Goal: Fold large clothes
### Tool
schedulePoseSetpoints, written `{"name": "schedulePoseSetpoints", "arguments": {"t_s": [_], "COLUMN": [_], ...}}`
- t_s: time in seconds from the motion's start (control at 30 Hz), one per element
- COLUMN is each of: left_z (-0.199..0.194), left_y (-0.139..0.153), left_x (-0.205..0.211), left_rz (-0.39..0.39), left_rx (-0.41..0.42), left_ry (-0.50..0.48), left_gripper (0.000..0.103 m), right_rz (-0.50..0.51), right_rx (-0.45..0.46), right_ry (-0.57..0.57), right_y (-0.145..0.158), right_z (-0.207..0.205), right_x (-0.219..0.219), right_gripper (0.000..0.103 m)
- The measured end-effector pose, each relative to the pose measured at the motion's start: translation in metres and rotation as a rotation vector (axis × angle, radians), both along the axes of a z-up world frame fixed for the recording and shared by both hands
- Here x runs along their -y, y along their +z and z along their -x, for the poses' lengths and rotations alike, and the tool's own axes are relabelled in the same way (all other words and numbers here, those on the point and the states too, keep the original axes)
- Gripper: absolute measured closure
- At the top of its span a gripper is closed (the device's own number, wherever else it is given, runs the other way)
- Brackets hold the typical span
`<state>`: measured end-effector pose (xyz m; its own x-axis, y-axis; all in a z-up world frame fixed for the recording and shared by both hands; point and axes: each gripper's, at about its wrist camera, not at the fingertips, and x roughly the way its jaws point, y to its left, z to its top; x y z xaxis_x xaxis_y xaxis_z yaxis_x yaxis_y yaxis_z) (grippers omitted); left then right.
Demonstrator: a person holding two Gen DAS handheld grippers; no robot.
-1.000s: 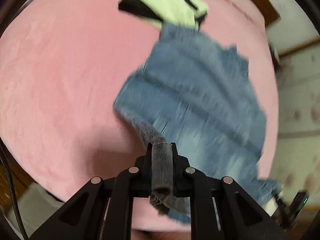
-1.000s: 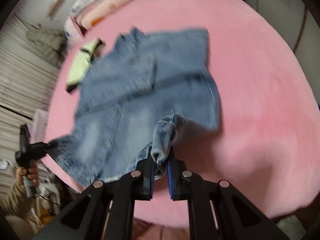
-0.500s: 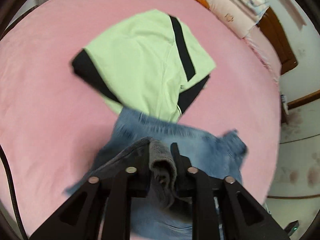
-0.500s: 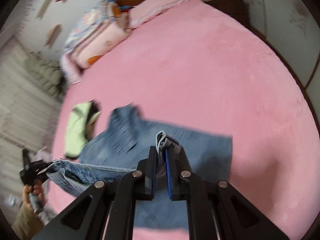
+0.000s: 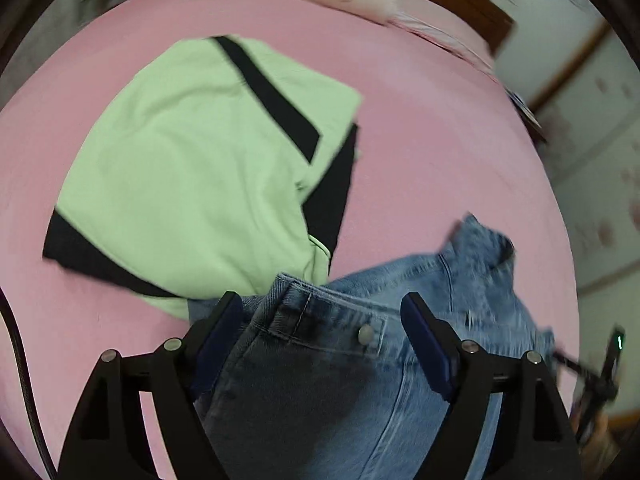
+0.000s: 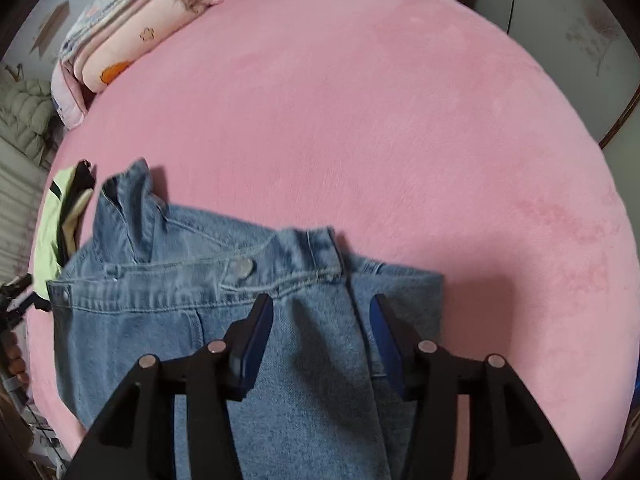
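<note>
A blue denim jacket (image 5: 360,360) lies folded over on the pink bed (image 5: 420,120); it also shows in the right wrist view (image 6: 200,300), its collar at the far left. My left gripper (image 5: 322,320) is open just above the jacket's folded hem edge, holding nothing. My right gripper (image 6: 320,320) is open over the hem's other end, holding nothing. The denim lies loose between both pairs of fingers.
A folded light-green and black shirt (image 5: 192,168) lies on the bed beside the jacket, touching its far edge; it also shows in the right wrist view (image 6: 56,216). Pillows and folded quilts (image 6: 132,36) are stacked at the headboard. The bed (image 6: 400,120) extends right.
Both grippers carried the jacket's hem forward over its upper part, laid it down and opened. The denim they held now lies on the jacket.
</note>
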<state>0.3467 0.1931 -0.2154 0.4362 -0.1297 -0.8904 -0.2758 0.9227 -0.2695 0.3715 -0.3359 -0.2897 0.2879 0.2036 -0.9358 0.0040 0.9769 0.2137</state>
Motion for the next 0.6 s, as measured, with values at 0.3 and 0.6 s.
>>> {"name": "schedulePoseSetpoints", "arguments": {"t_s": [0.3, 0.6], "left_z": [0.006, -0.014], "left_y": [-0.034, -0.059], "left_x": [-0.007, 0.046], "left_rz": [-0.073, -0.315], "left_rx": [-0.024, -0.059], "left_ry": [-0.110, -0.284], "left_gripper": [0.023, 0.031], "right_rz": [0.068, 0.098], "right_rx": [0.013, 0.043], "right_ry": [0.028, 0.069], "right_y": [-0.022, -0.023], "right_z": [-0.016, -0.008], "right_x": [-0.018, -0.018], "right_gripper": [0.052, 0.051]}}
